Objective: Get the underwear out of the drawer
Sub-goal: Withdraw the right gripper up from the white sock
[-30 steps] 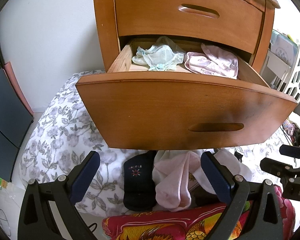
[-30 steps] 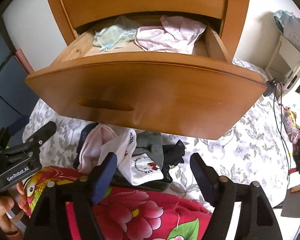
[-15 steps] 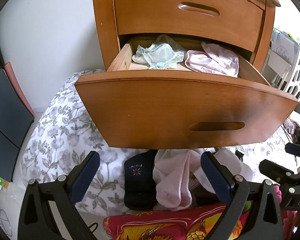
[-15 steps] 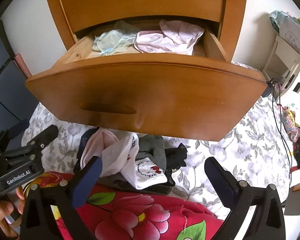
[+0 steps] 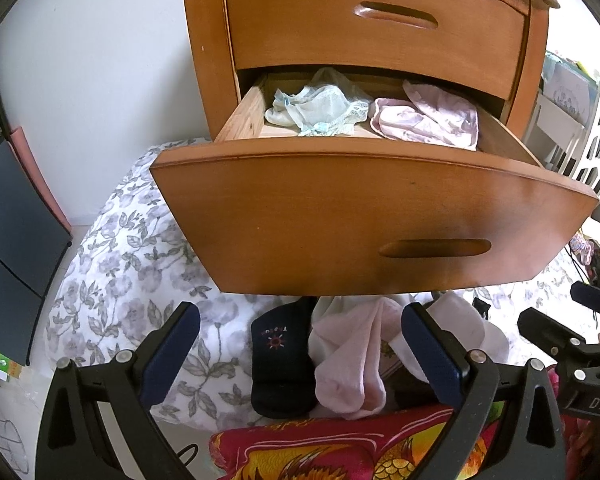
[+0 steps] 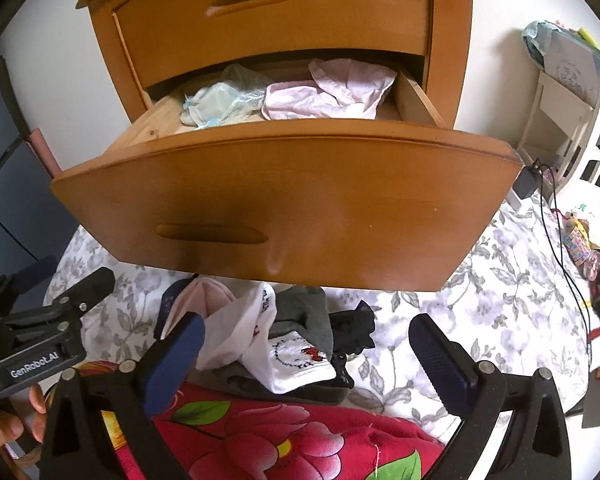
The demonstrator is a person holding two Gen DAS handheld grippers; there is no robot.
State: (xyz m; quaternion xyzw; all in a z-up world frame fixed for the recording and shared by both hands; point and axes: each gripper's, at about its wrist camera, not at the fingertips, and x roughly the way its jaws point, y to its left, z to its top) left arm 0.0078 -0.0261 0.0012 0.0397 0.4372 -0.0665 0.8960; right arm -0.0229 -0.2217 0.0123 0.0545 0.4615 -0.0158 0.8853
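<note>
Underwear, pale green lace (image 5: 320, 106) and pink cotton (image 5: 428, 120), is lying in the open wooden drawer (image 5: 372, 216), upper centre; both grippers' fingers (image 5: 172, 354) (image 6: 440, 356) are hovering spread, empty.

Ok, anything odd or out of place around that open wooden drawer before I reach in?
Nothing damaged. The pale blue lace underwear and pink underwear lie crumpled, not folded, in the open wooden drawer. Below it, a loose pile of socks sits on the floral bedding.
</note>
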